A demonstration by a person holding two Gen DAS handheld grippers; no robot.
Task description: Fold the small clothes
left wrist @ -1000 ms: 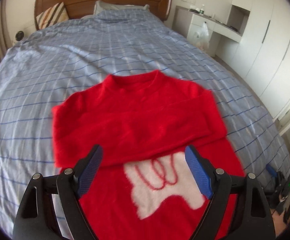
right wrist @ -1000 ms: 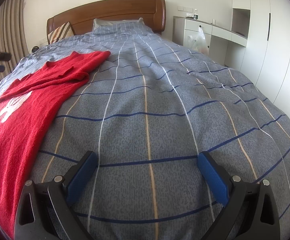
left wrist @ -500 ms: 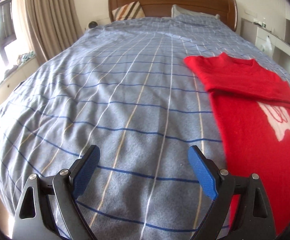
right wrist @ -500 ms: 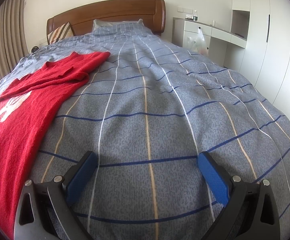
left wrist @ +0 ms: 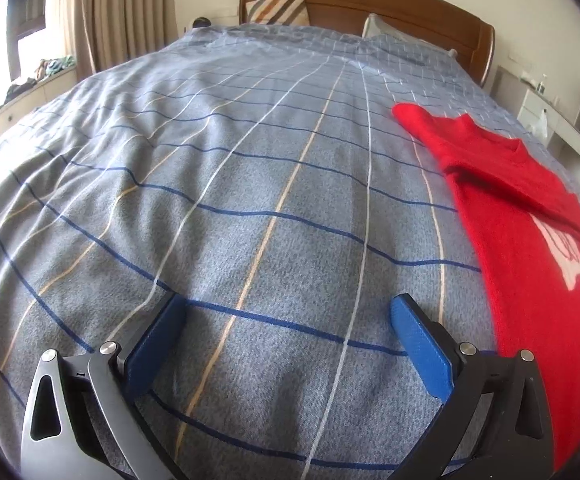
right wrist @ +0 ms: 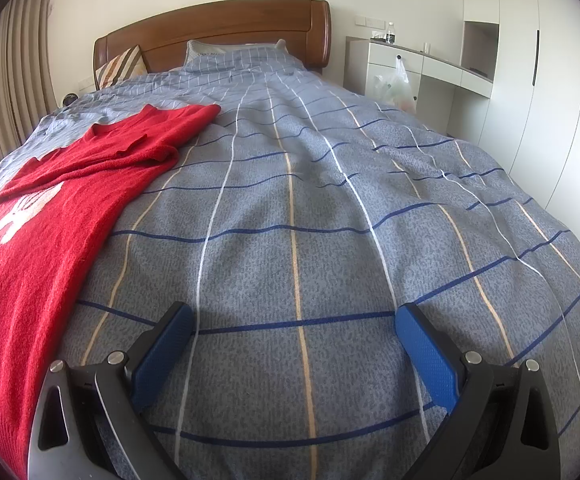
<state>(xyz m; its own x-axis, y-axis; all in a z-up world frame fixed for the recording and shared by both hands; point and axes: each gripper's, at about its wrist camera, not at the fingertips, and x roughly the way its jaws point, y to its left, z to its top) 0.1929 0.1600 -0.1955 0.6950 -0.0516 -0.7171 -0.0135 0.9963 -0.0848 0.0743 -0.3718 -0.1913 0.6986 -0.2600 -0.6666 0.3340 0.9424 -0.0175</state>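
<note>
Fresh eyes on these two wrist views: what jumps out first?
The red sweater grabs the eye: it lies flat on the blue-grey checked bedspread, sleeves folded across the chest, a white motif partly showing below them. It sits at the right edge of the left wrist view and the left edge of the right one. Both the left gripper and right gripper are open over bare bedspread, holding nothing.
</note>
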